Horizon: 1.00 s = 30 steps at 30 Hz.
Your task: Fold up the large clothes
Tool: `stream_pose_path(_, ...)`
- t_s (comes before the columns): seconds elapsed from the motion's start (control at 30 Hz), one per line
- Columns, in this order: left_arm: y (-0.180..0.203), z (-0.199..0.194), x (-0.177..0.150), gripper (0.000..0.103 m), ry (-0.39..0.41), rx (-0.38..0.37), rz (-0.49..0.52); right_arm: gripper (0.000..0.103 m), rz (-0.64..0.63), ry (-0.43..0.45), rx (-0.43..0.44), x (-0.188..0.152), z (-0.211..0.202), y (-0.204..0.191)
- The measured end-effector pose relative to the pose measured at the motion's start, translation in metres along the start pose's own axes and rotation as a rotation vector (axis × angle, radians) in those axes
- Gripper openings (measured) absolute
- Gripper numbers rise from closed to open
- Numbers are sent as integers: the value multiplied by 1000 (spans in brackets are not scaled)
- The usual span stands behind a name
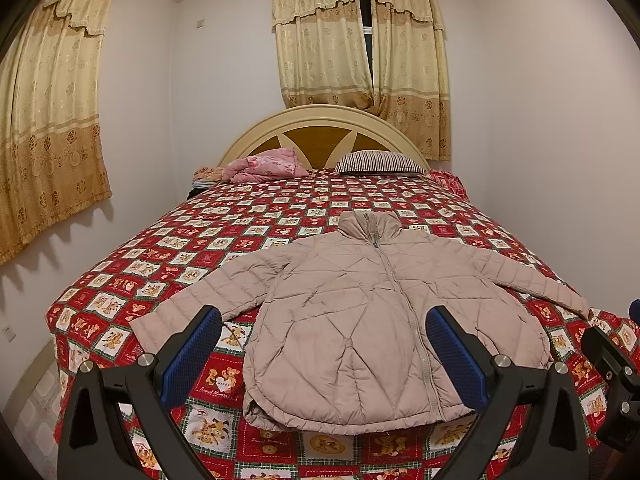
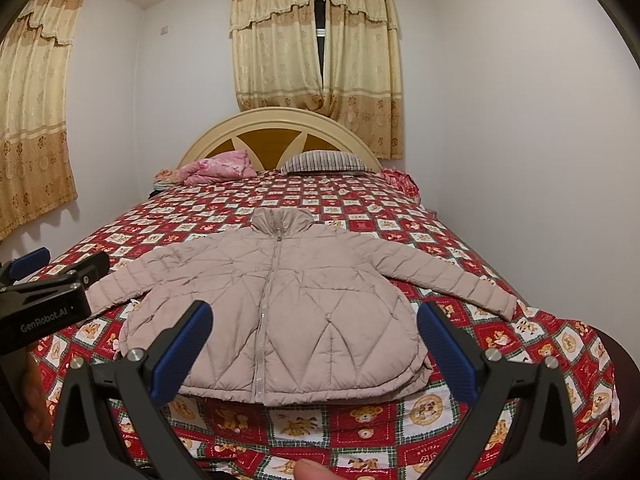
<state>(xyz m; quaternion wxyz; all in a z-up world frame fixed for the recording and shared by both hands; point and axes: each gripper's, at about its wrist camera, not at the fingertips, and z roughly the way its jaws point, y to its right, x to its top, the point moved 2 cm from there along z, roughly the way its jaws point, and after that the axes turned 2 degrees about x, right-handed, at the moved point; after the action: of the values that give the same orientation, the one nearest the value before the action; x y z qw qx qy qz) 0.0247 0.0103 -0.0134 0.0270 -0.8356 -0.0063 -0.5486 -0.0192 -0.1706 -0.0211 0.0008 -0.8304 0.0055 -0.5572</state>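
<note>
Two spread grippers, one jacket (image 1: 360,312)

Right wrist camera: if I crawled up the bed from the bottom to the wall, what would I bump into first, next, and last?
right gripper → puffy jacket → bare stretch of the teddy-bear bedspread → striped pillow → headboard → curtains.

L hand-held gripper (image 1: 324,354) & R hand-held gripper (image 2: 316,350) both agape, prob. level.
</note>
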Motion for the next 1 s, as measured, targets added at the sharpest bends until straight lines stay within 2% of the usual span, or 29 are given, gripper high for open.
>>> stream_pose_path(1.0,-5,4,-5,102,-2,5,-5,103,3,-9,14,-1,-1,-10)
